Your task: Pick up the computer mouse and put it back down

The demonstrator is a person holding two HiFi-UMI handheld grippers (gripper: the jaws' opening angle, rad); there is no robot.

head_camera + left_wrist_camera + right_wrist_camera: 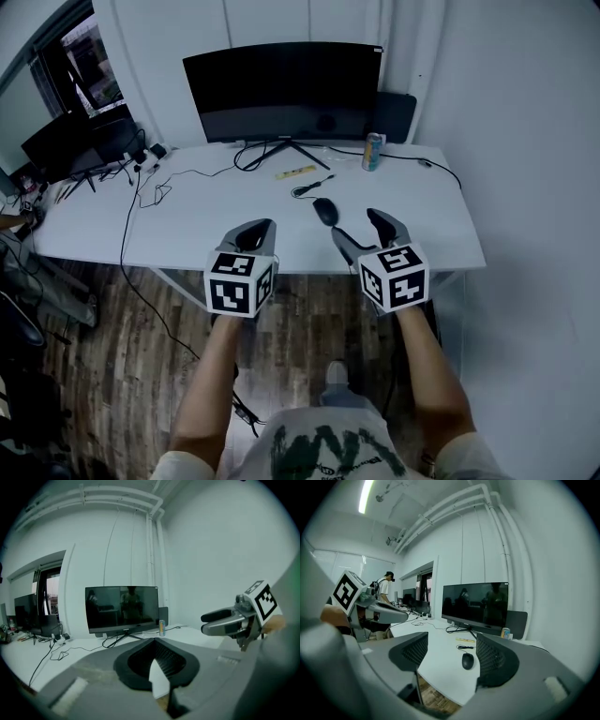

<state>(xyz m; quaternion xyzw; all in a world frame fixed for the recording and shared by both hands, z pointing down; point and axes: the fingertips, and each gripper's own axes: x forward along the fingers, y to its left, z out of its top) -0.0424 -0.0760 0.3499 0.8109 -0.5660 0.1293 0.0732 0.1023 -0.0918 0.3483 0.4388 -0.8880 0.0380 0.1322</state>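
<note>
The computer mouse (325, 212) was a small, dark, smooth oval. It lay flat on the white desk (206, 220), out in front of the monitor (283, 92) and a little right of its stand, about halfway to the desk's front edge. Its thin black cable (305, 190) curled back towards the monitor.

The right claw (361, 228) was spread wide, its grey shells lined with ribbed black pads. Nothing sat between them. In the right gripper view the mouse showed through the gap, farther on towards the monitor and untouched. The left claw (255, 234) had its tips pressed together and was empty. It hung at the front edge, well out from the monitor and just left of its stand. Each claw carried its cube of square black-and-white markers.

A slim can (372, 152) stood upright just beside the monitor's right end, and a flat yellow strip (295, 172) lay in front of the stand (possibly a ruler, too small to tell).

The desktop around the mouse was bare, smooth and matt on all sides, apart from the cable behind it. The front edge ran straight beneath both claws, with wood-plank floor (141, 375) below it. A pale wall stood to the right of the monitor, close beside the desk's right end.
</note>
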